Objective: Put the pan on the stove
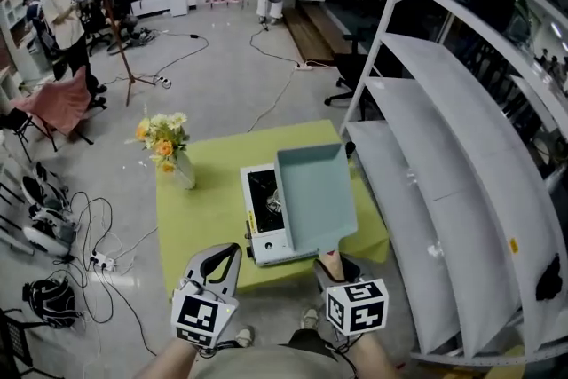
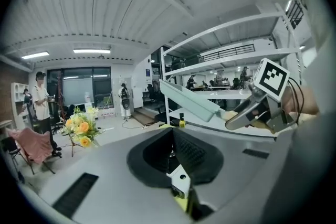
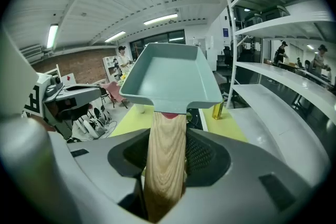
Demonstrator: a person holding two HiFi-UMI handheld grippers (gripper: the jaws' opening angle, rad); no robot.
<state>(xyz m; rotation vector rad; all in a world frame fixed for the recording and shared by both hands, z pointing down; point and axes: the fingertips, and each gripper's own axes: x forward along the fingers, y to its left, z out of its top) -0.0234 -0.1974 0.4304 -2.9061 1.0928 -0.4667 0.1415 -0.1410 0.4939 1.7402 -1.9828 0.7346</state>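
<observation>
Standing at a yellow-green table (image 1: 200, 209), a person holds a two-jaw gripper in each hand. The right gripper (image 1: 330, 260) is clamped on the pale wooden handle (image 3: 165, 165) of a teal square pan (image 1: 315, 195), with the handle running back between its two textured pads. The pan reaches straight out ahead of this gripper and is held in the air. It hangs over the right part of a white portable gas stove (image 1: 264, 222), which sits on the table just ahead of and below the gripper. The pan does not rest on the burner.

The left gripper (image 1: 217, 260) is to the left of the right one, near the table's front edge. Its jaws stand apart with nothing between them. The stove is ahead of it and slightly to its right.

Further ahead and to the left of the left gripper, a vase of yellow and orange flowers (image 1: 166, 142) stands near the table's far left corner. To the right of the right gripper runs a white metal shelf rack (image 1: 444, 191). A small yellow bottle (image 3: 217, 110) stands beyond the pan, near the rack.
</observation>
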